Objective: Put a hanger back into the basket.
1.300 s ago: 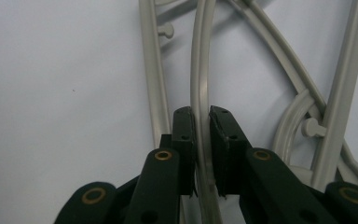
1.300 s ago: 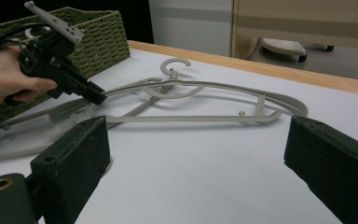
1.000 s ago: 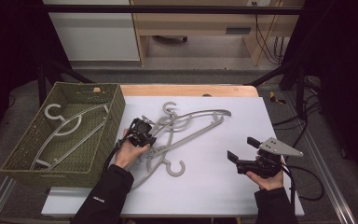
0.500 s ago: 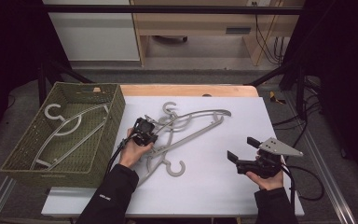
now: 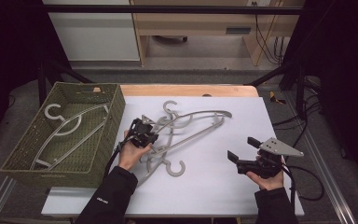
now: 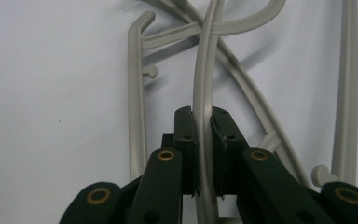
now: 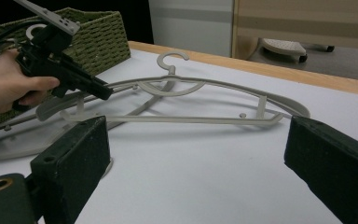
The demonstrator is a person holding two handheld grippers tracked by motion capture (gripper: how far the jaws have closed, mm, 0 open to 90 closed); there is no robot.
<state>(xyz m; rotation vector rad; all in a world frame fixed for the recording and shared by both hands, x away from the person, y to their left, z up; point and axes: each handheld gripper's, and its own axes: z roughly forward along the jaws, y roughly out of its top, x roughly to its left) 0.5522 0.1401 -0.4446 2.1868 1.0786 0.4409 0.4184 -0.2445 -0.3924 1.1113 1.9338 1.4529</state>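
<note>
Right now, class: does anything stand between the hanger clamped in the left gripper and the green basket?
Nothing visible does. The left gripper is shut on a hanger beside the basket; that hanger crosses other hangers in the pile.

1. Left gripper point(image 5: 145, 129): black body, small grey plate on top, black cable trailing down along the forearm.
2. Left gripper, own view point(image 6: 203, 140): two black jaws, flat inner pads, brass-coloured rivets at the linkage pivots, small dark screw holes in the links.
3. Right gripper point(image 5: 242, 149): black body, grey three-cornered plate point(image 5: 279, 147) with small holes, black cable looping off to the right.
4. Right gripper, own view point(image 7: 205, 163): two blocky black jaws, matte textured pad faces, one brass-coloured rivet at lower left.
5. Sleeves point(image 5: 107, 196): black, long, on both forearms; small white marking near the left cuff, unreadable.
</note>
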